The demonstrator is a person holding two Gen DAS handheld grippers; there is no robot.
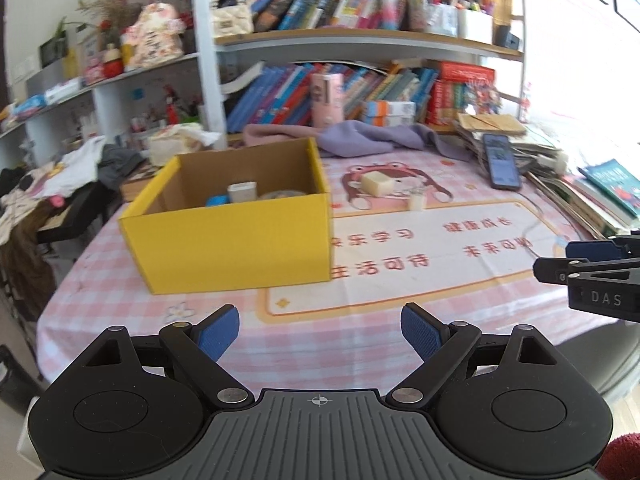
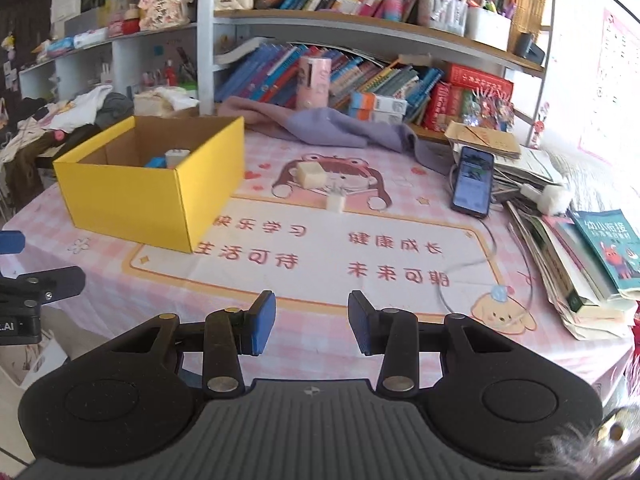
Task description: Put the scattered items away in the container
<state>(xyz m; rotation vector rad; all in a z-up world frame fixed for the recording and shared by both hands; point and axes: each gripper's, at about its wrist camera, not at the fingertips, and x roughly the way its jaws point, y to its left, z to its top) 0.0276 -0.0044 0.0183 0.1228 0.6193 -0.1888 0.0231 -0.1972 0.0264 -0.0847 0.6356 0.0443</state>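
While both tools hang low over the near edge of the counter (image 2: 280, 280), neither has anything in it. Left tool (image 1: 320, 330) is spread wide, released; right tool (image 2: 312, 326) is drawn in to its narrow setting w/ a bare gap between the blue pads, gripping nothing.

Yellow cardboard box (image 1: 228, 240) sits open-topped at the left of the pink checked cloth, prob. placed there so either hand can drop things in from above. Already inside: a white block, a blue item & a roundish grey thing (can't ID it).

Two strays remain on the cloth, both on the cartoon print to the right of the box. A cream foam-like block (image 2: 311, 175) lies farther back; a small white plug adapter (image 2: 335, 201), prongs up, stands just beside it on the near side. They're apart from the box, not touching it.

Relative to the tools: both items are ahead of & beyond the fingertips, well apart from either. From the right wrist view they're almost straight ahead, so I'd judge the right tool better lined up. From the left view they sit ahead & to the right, past the box corner.

Phone (image 2: 472, 182), on a cable, leans on the book pile at right, likely not part of the tidy.
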